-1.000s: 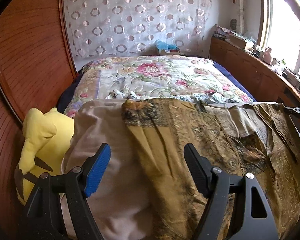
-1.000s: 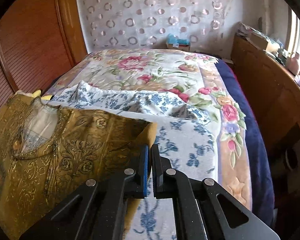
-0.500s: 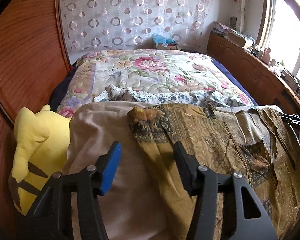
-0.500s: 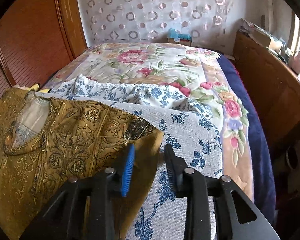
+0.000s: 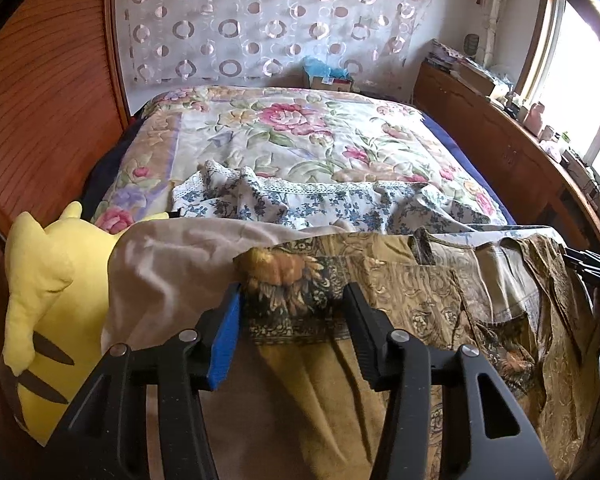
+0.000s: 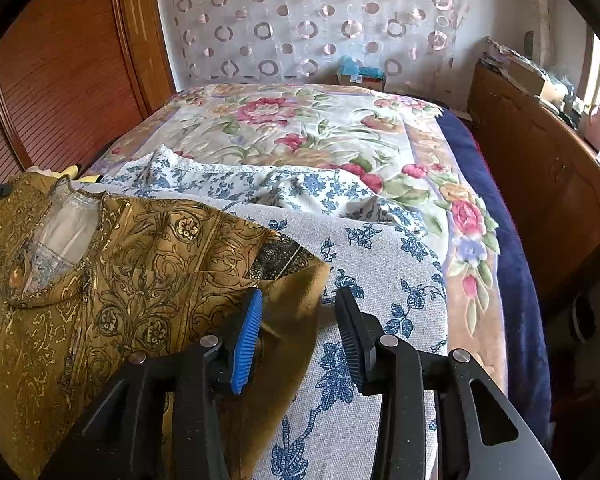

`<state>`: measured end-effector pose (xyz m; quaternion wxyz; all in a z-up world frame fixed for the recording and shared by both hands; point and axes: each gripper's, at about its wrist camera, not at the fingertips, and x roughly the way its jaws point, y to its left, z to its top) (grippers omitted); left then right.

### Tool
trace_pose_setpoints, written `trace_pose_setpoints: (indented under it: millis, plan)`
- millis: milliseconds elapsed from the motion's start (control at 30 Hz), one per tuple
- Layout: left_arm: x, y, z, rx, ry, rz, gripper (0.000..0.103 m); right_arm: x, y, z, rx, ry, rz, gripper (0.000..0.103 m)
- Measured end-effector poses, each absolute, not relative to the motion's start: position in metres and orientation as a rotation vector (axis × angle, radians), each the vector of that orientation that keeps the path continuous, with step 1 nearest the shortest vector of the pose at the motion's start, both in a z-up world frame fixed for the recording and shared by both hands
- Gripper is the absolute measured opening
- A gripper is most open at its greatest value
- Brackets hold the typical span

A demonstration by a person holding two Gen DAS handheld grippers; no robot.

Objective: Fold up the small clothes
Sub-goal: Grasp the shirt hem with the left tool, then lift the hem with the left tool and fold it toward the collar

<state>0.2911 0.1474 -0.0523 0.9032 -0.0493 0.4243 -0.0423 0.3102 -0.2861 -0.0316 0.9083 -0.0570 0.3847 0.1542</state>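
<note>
My left tongs (image 5: pixel 292 300) are spread wide w/ the folded sleeve end of the gold patterned top (image 5: pixel 400 300) sitting btwn the two fingers, not pinched; the blue pad (image 5: pixel 225 344) is at the sleeve's left edge, the black finger on its right. My right tongs (image 6: pixel 298 320) are also released, jaws apart, over the top's other sleeve edge (image 6: pixel 296 292); the blue pad (image 6: pixel 247 344) sits over the gold cloth, the black finger over the blue-floral cloth (image 6: pixel 380 280) beside it. The top lies flat, neckline (image 6: pixel 60 232) up, partly on a beige cloth (image 5: pixel 168 264) on my left side and partly on the blue-floral cloth on my right. A crumpled blue-and-white lace-trimmed garment (image 5: pixel 300 200) lies just behind it on the bed's floral quilt (image 5: pixel 300 128). A yellow plush toy (image 5: pixel 40 300) sits at the far left, touching the beige cloth.
</note>
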Motion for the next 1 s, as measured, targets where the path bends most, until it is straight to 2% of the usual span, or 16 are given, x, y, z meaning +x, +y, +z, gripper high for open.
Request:
trace_pose_setpoints:
  millis: [33,100,200,233,600,1000]
  plan:
    - [0.291,0.146,-0.051,-0.100,0.873,-0.094,0.050,0.310,-0.286,-0.032,-0.121,0.794,0.319,0.041]
    - [0.289,0.142,-0.049,-0.087,0.860,-0.103,0.029,0.310,-0.285,-0.032,-0.122,0.794,0.324,0.044]
    - [0.285,0.137,-0.046,-0.064,0.844,-0.107,0.010,0.311,-0.286,-0.033,-0.122,0.795,0.329,0.046]
    - [0.282,0.135,-0.044,-0.059,0.836,-0.114,0.008,0.311,-0.285,-0.033,-0.126,0.792,0.328,0.046]
    - [0.237,0.094,-0.018,0.015,0.739,-0.201,0.005,0.310,-0.283,-0.034,-0.146,0.780,0.315,0.049]
    - [0.194,0.069,-0.022,0.016,0.725,-0.245,0.004,0.310,-0.282,-0.034,-0.146,0.763,0.294,0.050]
